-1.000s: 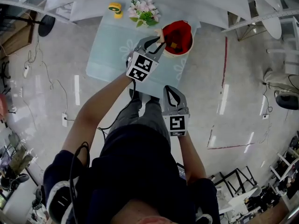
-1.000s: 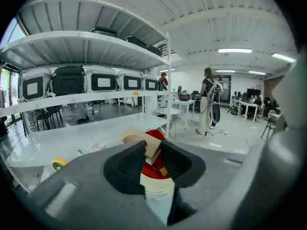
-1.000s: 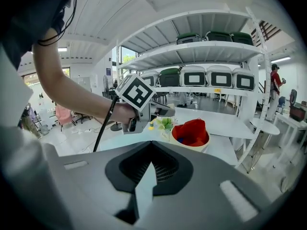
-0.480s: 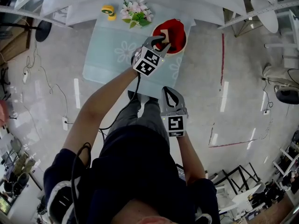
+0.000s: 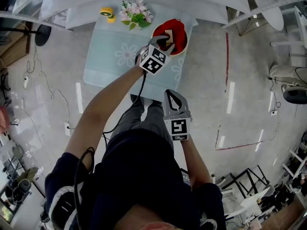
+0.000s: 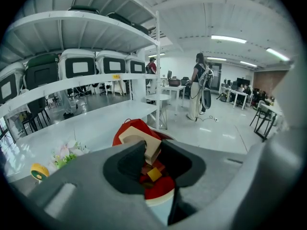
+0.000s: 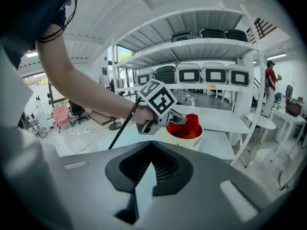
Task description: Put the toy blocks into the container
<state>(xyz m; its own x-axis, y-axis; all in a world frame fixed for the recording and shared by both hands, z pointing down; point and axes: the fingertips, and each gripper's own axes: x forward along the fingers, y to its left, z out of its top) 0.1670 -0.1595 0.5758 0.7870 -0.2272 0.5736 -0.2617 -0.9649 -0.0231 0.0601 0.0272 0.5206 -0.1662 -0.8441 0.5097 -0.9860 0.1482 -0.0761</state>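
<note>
now left tongs (image 6: 152, 148) clench arch block (image 6: 136, 135) over container (image 6: 163, 188) holding blocks (image 6: 154, 175); right tongs (image 7: 151, 145) clenched

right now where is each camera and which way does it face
Head view: on the person's head, looking steeply down at the table and red container; shows arms, legs, left tongs, right tongs.
Left gripper view: on the left tongs, facing the container; jaws grip a tan block.
Right gripper view: on the right tongs, facing the table; shows closed empty jaws, left arm.
Shared: all show the container.
</note>
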